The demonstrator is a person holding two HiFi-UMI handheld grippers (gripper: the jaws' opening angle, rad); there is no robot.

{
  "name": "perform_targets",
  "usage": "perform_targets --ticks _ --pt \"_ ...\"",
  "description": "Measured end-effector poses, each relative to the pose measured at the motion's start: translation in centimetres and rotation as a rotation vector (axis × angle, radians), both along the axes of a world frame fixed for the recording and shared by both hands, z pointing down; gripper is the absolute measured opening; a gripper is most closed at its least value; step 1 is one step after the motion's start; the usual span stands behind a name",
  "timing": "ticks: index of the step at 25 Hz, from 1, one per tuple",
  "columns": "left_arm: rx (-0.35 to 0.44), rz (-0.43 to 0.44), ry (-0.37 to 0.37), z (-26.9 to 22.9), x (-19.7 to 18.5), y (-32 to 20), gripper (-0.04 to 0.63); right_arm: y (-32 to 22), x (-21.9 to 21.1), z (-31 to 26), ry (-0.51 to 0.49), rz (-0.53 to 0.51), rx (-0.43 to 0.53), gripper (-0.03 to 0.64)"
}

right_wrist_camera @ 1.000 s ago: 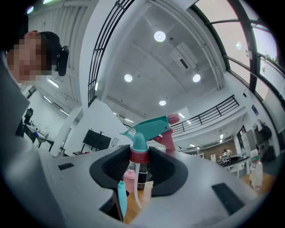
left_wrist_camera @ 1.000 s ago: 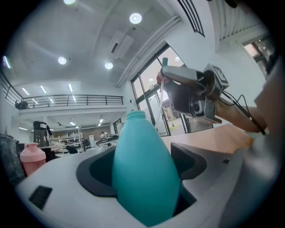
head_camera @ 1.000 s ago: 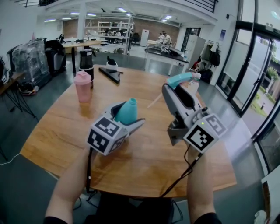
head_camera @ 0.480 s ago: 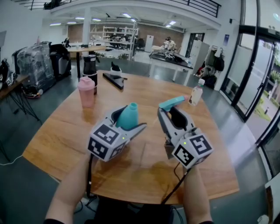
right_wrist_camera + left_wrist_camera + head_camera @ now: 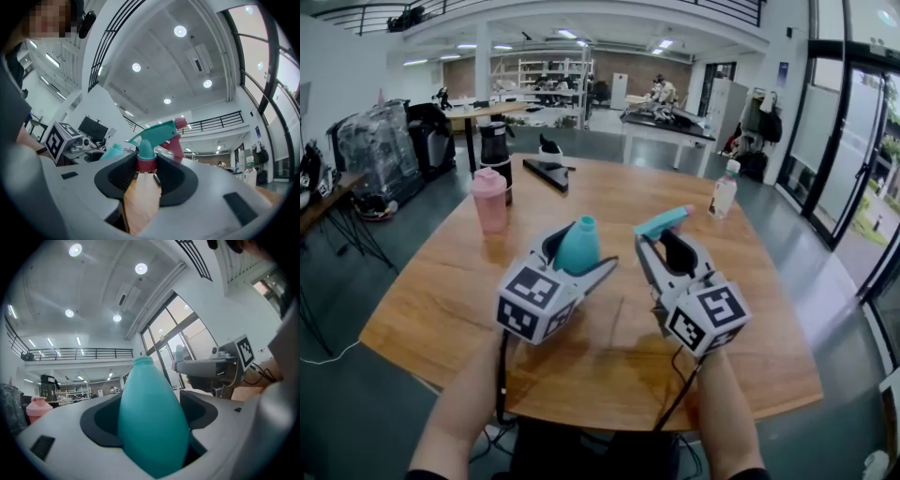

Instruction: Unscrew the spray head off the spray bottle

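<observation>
A teal spray bottle point(image 5: 579, 242) with a bare open neck stands upright between the jaws of my left gripper point(image 5: 577, 261), which is shut on its body point(image 5: 150, 423). The spray head point(image 5: 659, 223), teal with a red collar and a pink nozzle, is off the bottle. My right gripper point(image 5: 667, 247) is shut on that red collar point(image 5: 146, 163), with the trigger part point(image 5: 157, 136) sticking up past the jaws. Both grippers hang side by side above the wooden table point(image 5: 441, 300), the spray head a little to the right of the bottle's neck.
A pink shaker cup point(image 5: 490, 199) and a black tumbler point(image 5: 496, 150) stand at the table's far left. A black triangular object point(image 5: 546, 172) lies at the far middle. A small clear bottle point(image 5: 723, 192) stands at the far right.
My right gripper has come down and leftward with the spray head, from high at the right to level with the left gripper. The left gripper and bottle have barely moved.
</observation>
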State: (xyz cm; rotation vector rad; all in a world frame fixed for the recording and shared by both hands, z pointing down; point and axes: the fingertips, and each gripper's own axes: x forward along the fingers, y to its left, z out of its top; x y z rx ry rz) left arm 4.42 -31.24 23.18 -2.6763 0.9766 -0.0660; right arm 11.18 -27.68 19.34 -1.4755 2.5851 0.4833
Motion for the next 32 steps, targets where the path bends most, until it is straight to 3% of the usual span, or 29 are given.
perform_targets --ticks 12,32 --pt "0.036 -0.006 0.000 -0.56 0.09 0.16 0.391 0.00 -0.07 0.08 0.012 -0.018 0.008 0.141" --pt "0.022 -0.003 -0.013 -0.24 0.06 0.39 0.391 0.34 -0.31 -0.03 0.021 -0.025 0.008 0.141"
